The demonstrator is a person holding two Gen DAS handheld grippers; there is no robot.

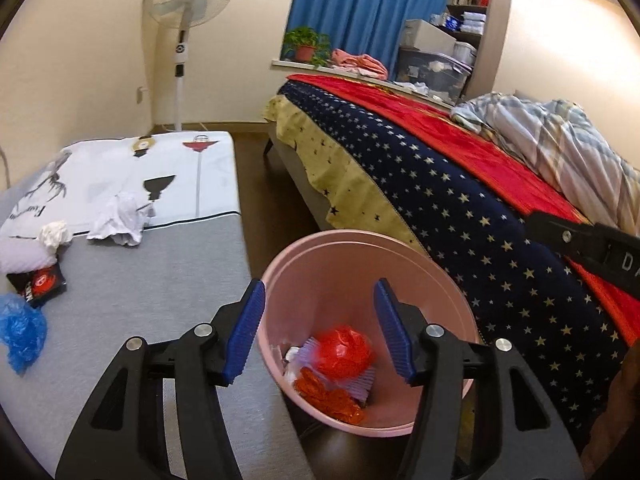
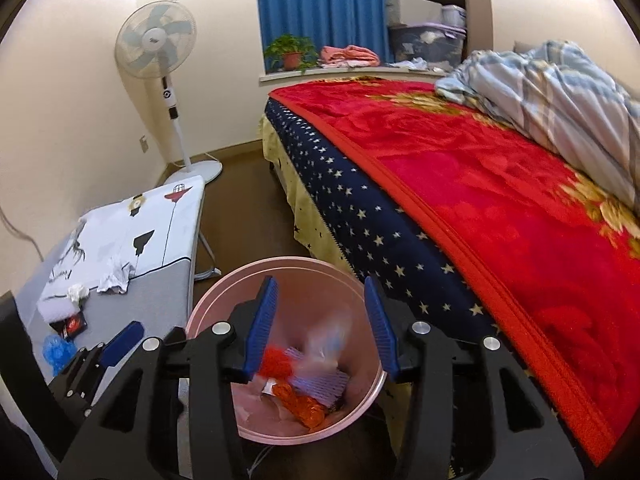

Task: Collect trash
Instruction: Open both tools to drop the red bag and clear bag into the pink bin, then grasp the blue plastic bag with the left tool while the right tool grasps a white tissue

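Both grippers hung over the pink bin [image 1: 362, 256], which stood on the floor between the low table [image 1: 140, 292] and the bed [image 1: 460, 208]. The left gripper [image 1: 320, 328] had its jaws apart with nothing between them. The right gripper [image 2: 322, 322] was also spread, and a blurred pale piece [image 2: 330, 338] was seen in the gap, not pressed by the pads. Red and orange wrappers [image 1: 344, 350] lay in the bin. On the table a blue bag [image 1: 22, 332], a dark packet [image 1: 40, 284] and white tissues [image 1: 120, 218] lay.
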